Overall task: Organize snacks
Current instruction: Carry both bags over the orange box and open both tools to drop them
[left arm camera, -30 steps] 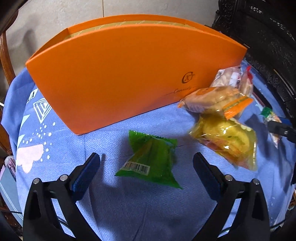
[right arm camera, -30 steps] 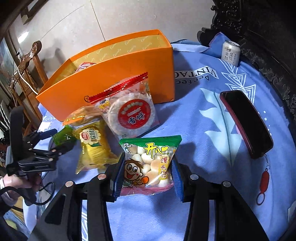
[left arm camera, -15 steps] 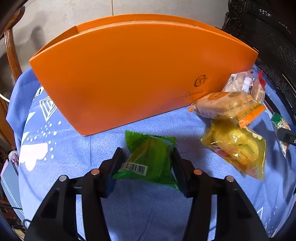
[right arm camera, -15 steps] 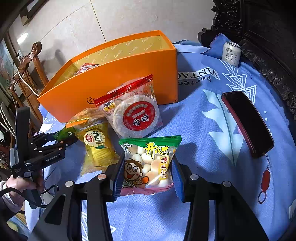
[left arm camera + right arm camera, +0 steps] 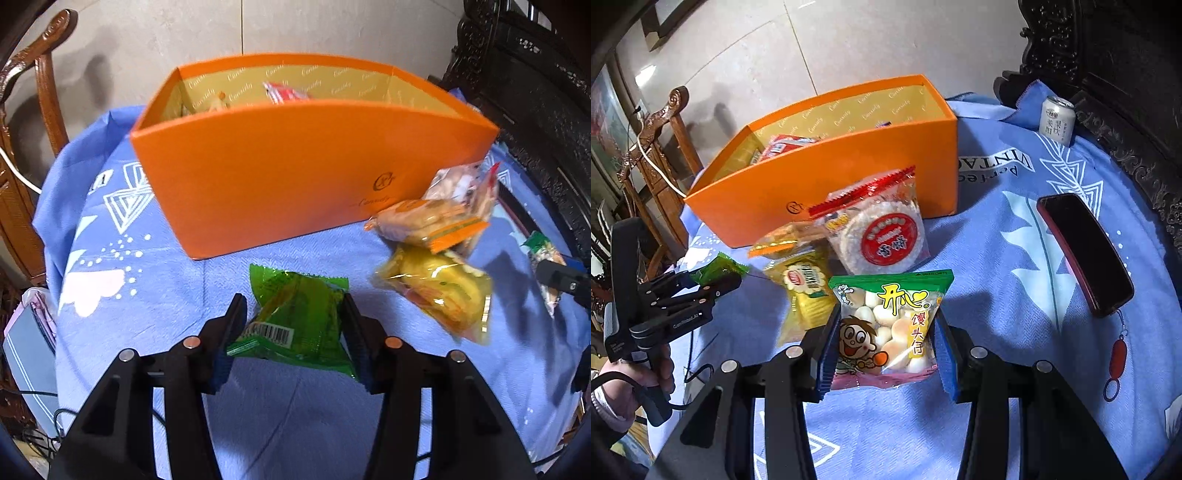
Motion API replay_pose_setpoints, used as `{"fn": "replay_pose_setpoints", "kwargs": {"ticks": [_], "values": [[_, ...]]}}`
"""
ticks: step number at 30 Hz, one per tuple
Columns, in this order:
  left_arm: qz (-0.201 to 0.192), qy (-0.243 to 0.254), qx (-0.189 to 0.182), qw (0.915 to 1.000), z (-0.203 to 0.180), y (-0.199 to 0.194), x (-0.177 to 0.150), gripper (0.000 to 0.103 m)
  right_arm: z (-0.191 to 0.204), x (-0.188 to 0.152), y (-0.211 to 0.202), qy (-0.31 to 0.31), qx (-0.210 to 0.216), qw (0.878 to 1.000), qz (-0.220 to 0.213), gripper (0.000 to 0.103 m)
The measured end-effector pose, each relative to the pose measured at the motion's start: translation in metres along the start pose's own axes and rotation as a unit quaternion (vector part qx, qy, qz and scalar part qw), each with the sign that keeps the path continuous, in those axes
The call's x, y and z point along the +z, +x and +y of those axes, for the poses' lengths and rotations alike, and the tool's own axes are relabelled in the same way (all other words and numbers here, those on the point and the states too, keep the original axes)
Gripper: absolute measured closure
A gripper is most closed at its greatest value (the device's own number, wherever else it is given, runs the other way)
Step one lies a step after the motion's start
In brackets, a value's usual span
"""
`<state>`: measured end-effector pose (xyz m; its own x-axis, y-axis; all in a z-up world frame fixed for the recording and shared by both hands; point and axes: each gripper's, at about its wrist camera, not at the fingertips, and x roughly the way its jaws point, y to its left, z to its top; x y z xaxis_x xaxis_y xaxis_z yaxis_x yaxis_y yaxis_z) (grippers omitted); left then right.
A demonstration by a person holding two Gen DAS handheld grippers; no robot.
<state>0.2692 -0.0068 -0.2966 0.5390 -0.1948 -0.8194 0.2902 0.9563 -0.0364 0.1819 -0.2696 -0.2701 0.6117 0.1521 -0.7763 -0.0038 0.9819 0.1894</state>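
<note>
Snacks in crinkly film: light, soft, slippery, and likely crushable, so they look best pinched across the padded middle, not the flat seams. The left gripper (image 5: 293,325) is clamped on the green packet (image 5: 295,317), jaws partway closed, holding it near the front of the orange box (image 5: 280,184). The right gripper (image 5: 884,341) pinches the green-topped bun-snack bag (image 5: 890,321) at its sides, nearer than the round cracker pack (image 5: 882,229). Loose packets lie on the blue cloth (image 5: 997,258) in front of the box.

Blue-clothed table (image 5: 1015,266), orange box (image 5: 849,184), can (image 5: 1057,120)
</note>
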Motion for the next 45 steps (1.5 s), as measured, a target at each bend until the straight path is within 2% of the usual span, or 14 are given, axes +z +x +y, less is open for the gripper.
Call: {"fn": "replay_pose_setpoints", "kwargs": {"ticks": [9,14,21,30,34,35,37,38,39,40,42,45], "values": [[-0.028,-0.019,-0.003,0.9994,0.001,-0.045,0.002,0.052,0.015,0.004,-0.022,-0.012,0.022,0.999,-0.019,0.057],[-0.069,-0.029,-0.016,0.9971,0.002,-0.077,0.019,0.052,0.024,0.017,-0.041,-0.015,0.041,0.998,-0.045,0.057],[-0.132,-0.04,-0.027,0.99,0.013,-0.116,0.066,0.052,0.037,0.066,-0.068,-0.03,0.066,0.991,-0.111,0.057],[-0.181,-0.039,-0.028,0.9823,0.02,-0.122,0.139,0.052,0.055,0.138,-0.071,-0.064,0.077,0.981,-0.168,0.057],[-0.204,-0.027,-0.029,0.9782,0.016,-0.12,0.184,0.052,0.065,0.175,-0.064,-0.09,0.073,0.975,-0.19,0.057],[-0.208,-0.028,-0.028,0.9774,0.016,-0.118,0.195,0.05,0.067,0.182,-0.063,-0.093,0.071,0.974,-0.193,0.055],[-0.203,-0.039,-0.005,0.9784,0.017,-0.114,0.218,0.016,0.072,0.204,-0.059,-0.102,0.069,0.973,-0.197,0.046],[-0.196,-0.053,0.021,0.9789,0.019,-0.112,0.226,0.004,0.074,0.21,-0.058,-0.103,0.055,0.973,-0.199,0.033],[-0.195,-0.065,0.033,0.9782,0.021,-0.112,0.23,0.004,0.075,0.214,-0.062,-0.099,0.035,0.972,-0.211,0.028],[-0.193,-0.078,0.026,0.9777,0.025,-0.114,0.23,0.004,0.074,0.214,-0.067,-0.093,0.031,0.97,-0.225,0.027],[-0.195,-0.095,0.005,0.9761,0.031,-0.116,0.222,0.004,0.068,0.208,-0.076,-0.079,0.046,0.967,-0.238,0.027],[-0.17,-0.116,-0.009,0.9785,0.038,-0.109,0.192,0.004,0.057,0.186,-0.075,-0.058,0.046,0.972,-0.223,0.026]]}}
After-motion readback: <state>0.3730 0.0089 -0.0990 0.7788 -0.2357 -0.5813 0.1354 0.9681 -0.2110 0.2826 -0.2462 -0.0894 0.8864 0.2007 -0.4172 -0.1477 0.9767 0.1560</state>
